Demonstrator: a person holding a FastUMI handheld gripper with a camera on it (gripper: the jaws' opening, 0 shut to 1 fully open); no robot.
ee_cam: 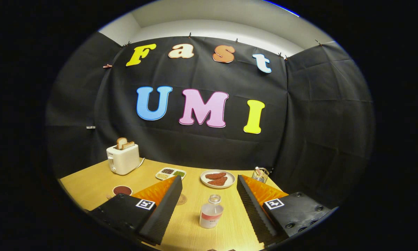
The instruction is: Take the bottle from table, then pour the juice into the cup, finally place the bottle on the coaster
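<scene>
My fingers (209, 205) are spread wide apart and hold nothing, so none of the task's steps looks done yet. The bottle (211, 211) stands upright on the wooden surface (90, 184), in the gap between my fingers and touching neither; it looks uncapped, with clear liquid inside, though I can't be sure of the fill. By my judgement I'm at the very start: lined up for the grasp, with the closing, lifting, pouring and setting down all left. The cup (122, 190), a small one that looks dark inside, sits off beyond my left finger, toward the left side of the surface. A round coaster (181, 199) lies flat just beside that finger's inner face, between cup and bottle. Farther back, near the far edge, are a plate (217, 179) with reddish food, a sectioned tray (170, 173), a toaster (122, 158) with bread in it, and a small wire holder (261, 174) at the far right corner.
</scene>
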